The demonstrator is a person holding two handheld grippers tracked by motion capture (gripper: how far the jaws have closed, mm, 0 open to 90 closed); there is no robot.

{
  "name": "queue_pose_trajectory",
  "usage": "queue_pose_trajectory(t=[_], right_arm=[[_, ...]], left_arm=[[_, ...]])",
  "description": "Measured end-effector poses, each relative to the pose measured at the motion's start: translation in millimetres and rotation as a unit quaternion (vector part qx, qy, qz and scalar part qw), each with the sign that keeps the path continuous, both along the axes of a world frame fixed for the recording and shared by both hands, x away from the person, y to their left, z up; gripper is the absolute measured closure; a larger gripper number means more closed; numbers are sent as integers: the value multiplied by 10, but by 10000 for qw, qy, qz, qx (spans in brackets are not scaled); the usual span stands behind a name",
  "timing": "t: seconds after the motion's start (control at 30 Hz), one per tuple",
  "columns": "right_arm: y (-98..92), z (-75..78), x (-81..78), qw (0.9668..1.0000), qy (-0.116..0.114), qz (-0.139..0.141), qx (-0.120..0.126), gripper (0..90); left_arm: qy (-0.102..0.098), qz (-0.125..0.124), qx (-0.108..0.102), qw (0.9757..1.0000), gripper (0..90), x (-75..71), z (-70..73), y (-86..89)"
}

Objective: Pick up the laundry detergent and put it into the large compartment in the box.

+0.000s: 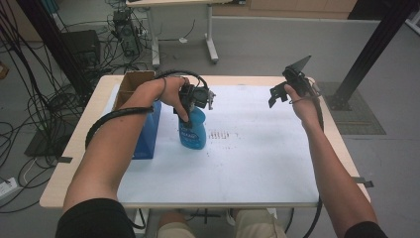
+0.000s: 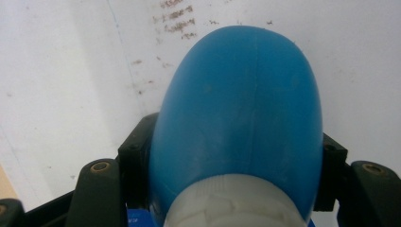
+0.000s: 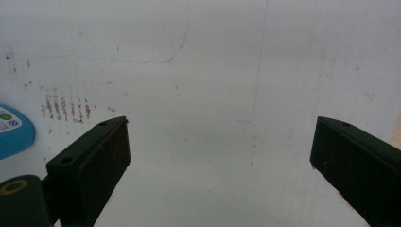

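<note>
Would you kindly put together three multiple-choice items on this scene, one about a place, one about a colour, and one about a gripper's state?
1. Where does the blue box stand?
A. at the table's left edge, left of the bottle
B. at the right edge
C. on the floor

2. What colour is the bottle that the left gripper holds?
A. red
B. blue with a white neck
C. green

3. How do the right gripper's jaws stand?
A. shut on the bottle
B. shut on nothing
C. wide open over the bare white mat

Answers:
1 A, the high view shows the box beside the person's left forearm, left of the bottle.
2 B, the left gripper view shows a blue body and a white neck between the jaws.
3 C, the right gripper view shows a broad gap with nothing in it.
</note>
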State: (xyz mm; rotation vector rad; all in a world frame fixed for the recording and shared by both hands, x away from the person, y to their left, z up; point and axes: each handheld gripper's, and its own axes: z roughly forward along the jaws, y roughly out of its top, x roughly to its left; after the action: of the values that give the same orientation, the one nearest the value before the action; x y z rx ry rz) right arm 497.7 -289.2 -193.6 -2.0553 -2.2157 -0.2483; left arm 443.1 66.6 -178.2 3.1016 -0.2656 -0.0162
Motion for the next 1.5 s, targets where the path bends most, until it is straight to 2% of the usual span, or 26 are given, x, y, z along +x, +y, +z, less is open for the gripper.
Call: queue_pose_trajectory(t=[0.57,0.8,0.97,1.5], right_arm=[[29,-15,3,10000,10,24,-4,57],[16,-14,-1,10000,3,14,-8,57],[35,-28,14,10000,27,26,-3,57],[52,-39,24,10000,30,38,-19,57]], left_arm=[[55,4,195,9998,364,27,2,-92],[49,23,171,9998,364,28,4,-79],[64,147,168,9997,365,35,4,-74],[41,69,80,9999,368,24,4,-35]])
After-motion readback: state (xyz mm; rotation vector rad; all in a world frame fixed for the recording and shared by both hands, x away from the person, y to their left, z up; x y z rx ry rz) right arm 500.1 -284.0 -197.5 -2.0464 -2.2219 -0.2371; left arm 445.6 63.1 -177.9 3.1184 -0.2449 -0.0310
